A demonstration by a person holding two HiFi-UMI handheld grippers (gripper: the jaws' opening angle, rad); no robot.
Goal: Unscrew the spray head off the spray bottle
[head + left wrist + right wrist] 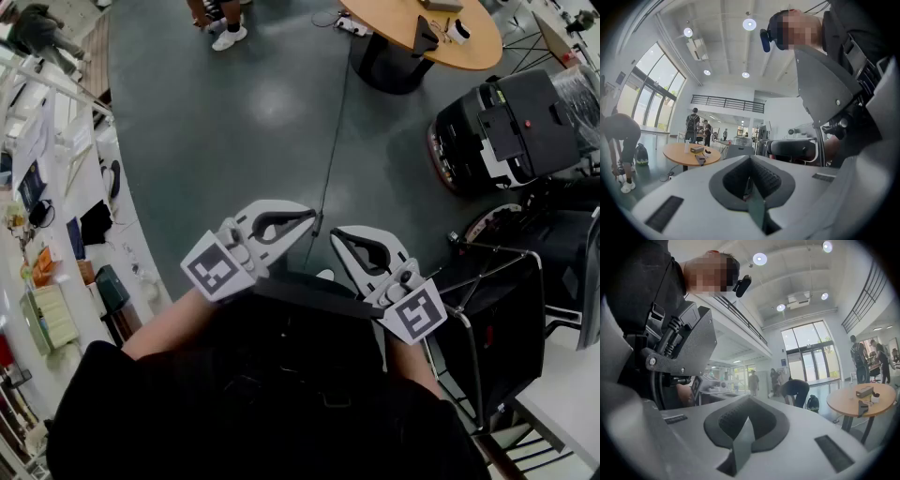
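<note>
A wide grey floor [234, 122] lies in front of you. Across it stands a round wooden table [422, 28]. On your right are a big black machine [511, 131] and a black chair [497, 328]. A long white desk [89, 187] with lots of small stuff on it runs along your left. A person [797, 392] bends over near the glass doors [811, 357].

You hold both claws level and close to your chest, with the tips near each other but not touching. Your left gripper [305, 220] is pinched closed with nothing in it. Your right gripper [342, 239] is closed and empty too.

A small box [865, 391] sits on the table, but you cannot tell what is in it. The spray bottle shows in no view.
</note>
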